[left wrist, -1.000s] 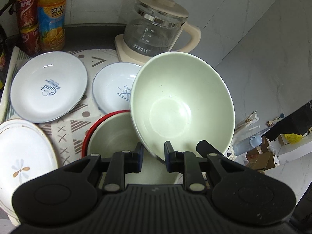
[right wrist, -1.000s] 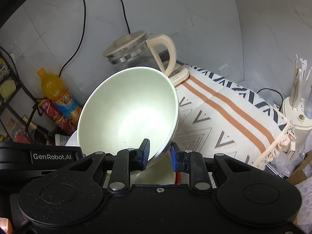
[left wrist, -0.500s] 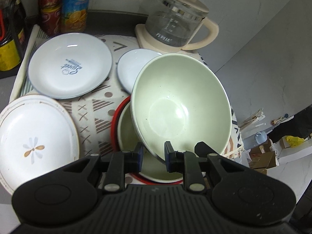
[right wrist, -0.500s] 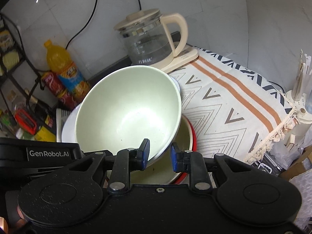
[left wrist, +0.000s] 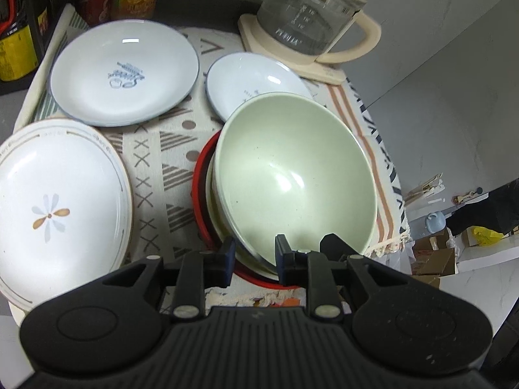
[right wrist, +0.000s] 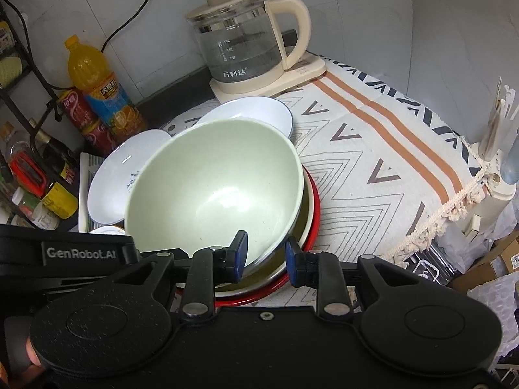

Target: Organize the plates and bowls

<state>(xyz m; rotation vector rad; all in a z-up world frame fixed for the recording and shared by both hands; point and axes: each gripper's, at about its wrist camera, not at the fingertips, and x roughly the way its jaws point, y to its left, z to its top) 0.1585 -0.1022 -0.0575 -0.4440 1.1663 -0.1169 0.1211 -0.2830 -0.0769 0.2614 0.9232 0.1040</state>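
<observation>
A pale green bowl sits tilted inside a red-rimmed bowl on the patterned cloth. My left gripper and my right gripper each straddle the green bowl's near rim with their jaws slightly apart. The green bowl and the red-rimmed bowl also show in the right wrist view. A white plate with blue lettering, a smaller white plate and a flower plate lie around them.
A glass kettle on its beige base stands at the back. An orange drink bottle, red cans and sauce bottles stand at the back left. The fringed cloth edge drops off at the right.
Both grippers carried the green bowl down into the red-rimmed bowl. The jaws of both have opened a little and the bowl rests lower and flatter.
</observation>
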